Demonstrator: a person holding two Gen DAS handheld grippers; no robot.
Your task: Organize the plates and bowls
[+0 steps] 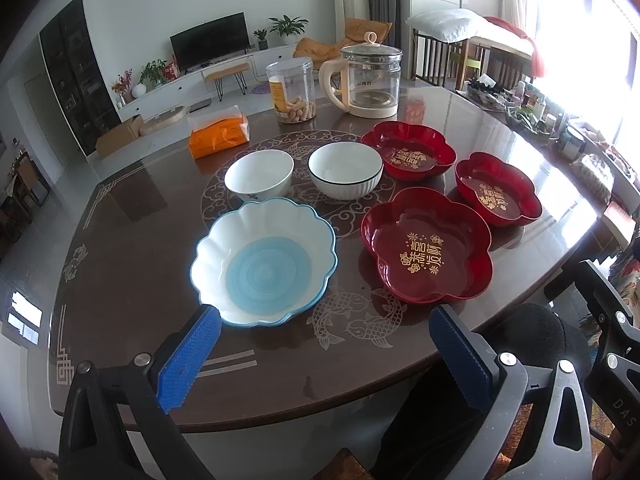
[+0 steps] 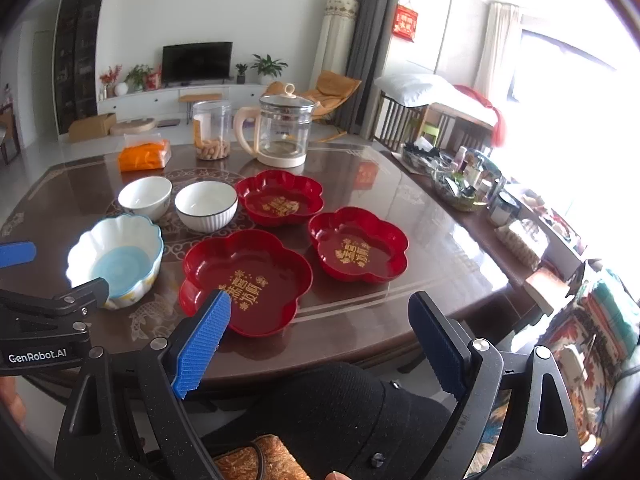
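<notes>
On the dark patterned table (image 1: 132, 260) stand a scalloped white bowl with a blue centre (image 1: 264, 260) (image 2: 116, 258), two plain white bowls (image 1: 259, 175) (image 1: 345, 170) behind it, and three red flower-shaped plates (image 1: 426, 246) (image 1: 408, 150) (image 1: 498, 188). The same red plates appear in the right wrist view (image 2: 246, 280) (image 2: 280, 196) (image 2: 358, 244), with the white bowls (image 2: 146, 196) (image 2: 206, 204). My left gripper (image 1: 324, 326) hangs open just short of the scalloped bowl. My right gripper (image 2: 320, 320) is open above the table's near edge, its left fingertip over the nearest red plate.
At the table's far side stand a glass kettle (image 1: 370, 80), a clear jar of snacks (image 1: 292, 92) and an orange tissue pack (image 1: 219, 136). Clutter of bottles and baskets (image 1: 540, 112) lines the right edge. A person's dark-clothed knee (image 2: 332, 408) is below the table edge.
</notes>
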